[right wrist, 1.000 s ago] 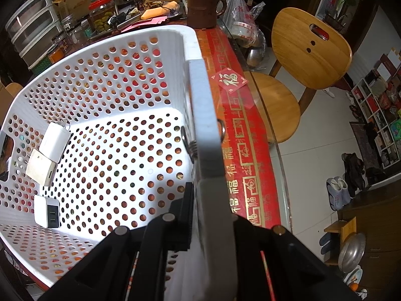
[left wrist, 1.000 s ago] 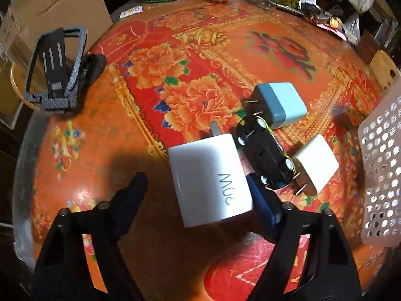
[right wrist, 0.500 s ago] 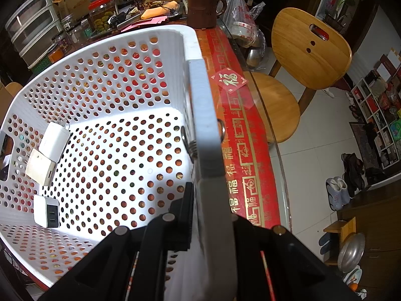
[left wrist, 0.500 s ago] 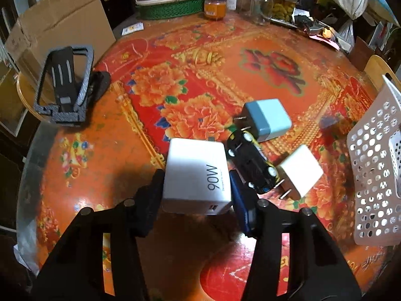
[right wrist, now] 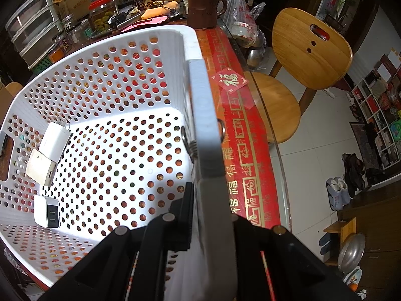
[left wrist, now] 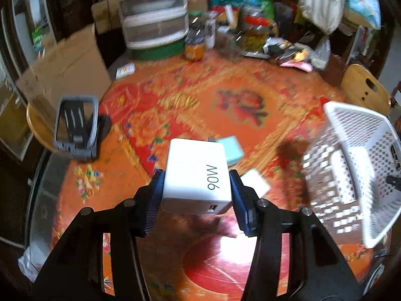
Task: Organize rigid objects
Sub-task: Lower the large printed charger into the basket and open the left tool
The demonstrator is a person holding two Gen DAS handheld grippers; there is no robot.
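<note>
My left gripper (left wrist: 196, 188) is shut on a white 90W charger (left wrist: 196, 173) and holds it above the red floral table (left wrist: 200, 105). Below it on the table lie a light-blue charger (left wrist: 231, 149) and a small white charger (left wrist: 255, 181). The white perforated basket (left wrist: 351, 165) stands at the right. My right gripper (right wrist: 208, 200) is shut on the basket's rim (right wrist: 203, 115). Inside the basket lie three white chargers: one (right wrist: 54, 139) at the left wall, one (right wrist: 41, 166) below it, one (right wrist: 47, 210) near the front.
A black phone stand (left wrist: 75, 128) stands at the table's left edge by a cardboard box (left wrist: 65, 67). Jars (left wrist: 194, 47) and clutter line the far edge. A brown mug (right wrist: 203, 8) and a wooden chair (right wrist: 305, 57) are beyond the basket.
My left gripper closed on the 90W charger and lifted it off the table, rising and turning toward the basket. The right gripper and basket have not moved.
</note>
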